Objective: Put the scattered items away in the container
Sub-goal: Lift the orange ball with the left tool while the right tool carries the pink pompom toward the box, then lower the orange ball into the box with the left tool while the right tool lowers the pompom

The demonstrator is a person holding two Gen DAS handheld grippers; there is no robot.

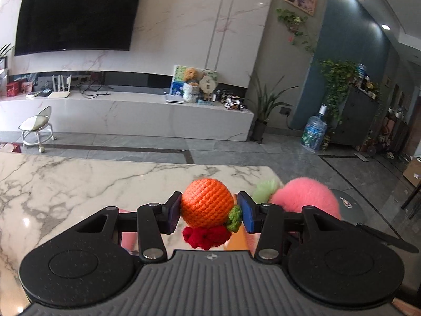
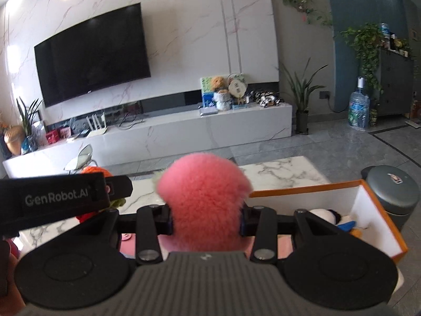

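Two tools loaded, both lifted off the surface [image 1: 79,181]. Our left tool [image 1: 209,212] is clamped on the crocheted orange [image 1: 206,202], pads at its widest girth so the round body can't squirt out; a red knit piece [image 1: 205,237] hangs below it. Our right tool [image 2: 206,222] is closed around the pink fluffy ball [image 2: 205,200], fur bulging past the pads, so we judge that grip soft but secure. Orange-rimmed box [image 2: 379,210] sits just right of the right tool, already holding a plush toy [image 2: 326,216]. Holding high probably clears the box wall before dropping in.
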